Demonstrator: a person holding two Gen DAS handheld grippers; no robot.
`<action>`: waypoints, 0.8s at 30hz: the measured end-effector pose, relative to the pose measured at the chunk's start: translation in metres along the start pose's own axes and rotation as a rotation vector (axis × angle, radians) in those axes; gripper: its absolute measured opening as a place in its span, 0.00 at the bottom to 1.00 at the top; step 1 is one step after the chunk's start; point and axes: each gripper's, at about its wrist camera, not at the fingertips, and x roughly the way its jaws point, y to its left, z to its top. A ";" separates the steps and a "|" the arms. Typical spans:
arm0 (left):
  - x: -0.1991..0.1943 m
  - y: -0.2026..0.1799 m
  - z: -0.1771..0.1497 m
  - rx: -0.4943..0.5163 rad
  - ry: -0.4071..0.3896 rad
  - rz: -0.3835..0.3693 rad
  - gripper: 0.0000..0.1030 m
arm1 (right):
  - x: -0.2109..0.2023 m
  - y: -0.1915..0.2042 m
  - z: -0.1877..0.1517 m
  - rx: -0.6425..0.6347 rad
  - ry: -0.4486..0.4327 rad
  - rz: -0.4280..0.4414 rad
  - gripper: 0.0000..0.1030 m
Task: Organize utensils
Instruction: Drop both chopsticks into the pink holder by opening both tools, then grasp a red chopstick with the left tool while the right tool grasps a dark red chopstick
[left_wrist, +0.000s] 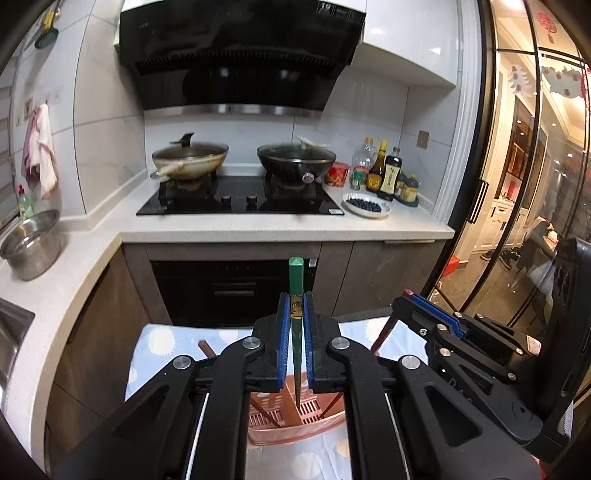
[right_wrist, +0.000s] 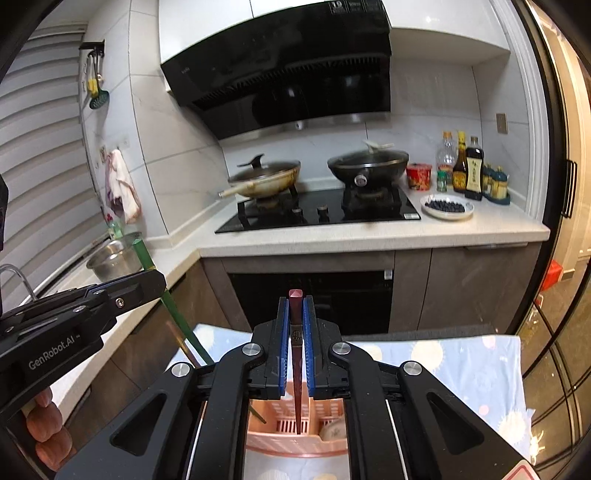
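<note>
- If either tip misses its slot, the chopstick may catch on the rim of the pink basket (right_wrist: 295, 446) and slip sideways in the grip; both are held only near the top.
- Left tool (left_wrist: 296, 317): closed tightly on the green chopstick (left_wrist: 295, 280), upright, tip just above the basket.
- Right tool (right_wrist: 295, 317): closed on the dark red chopstick (right_wrist: 295, 306), tip low inside the basket, which stands on the patterned cloth (right_wrist: 472, 365) near its front edge.
</note>
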 end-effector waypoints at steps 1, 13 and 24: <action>0.004 0.001 -0.004 -0.002 0.011 0.005 0.07 | 0.002 -0.001 -0.004 0.001 0.010 -0.003 0.07; -0.006 0.012 -0.047 -0.013 0.018 0.076 0.47 | -0.027 -0.027 -0.042 0.068 -0.016 -0.030 0.51; -0.028 0.010 -0.107 0.005 0.096 0.081 0.51 | -0.063 -0.030 -0.097 0.059 0.045 -0.063 0.51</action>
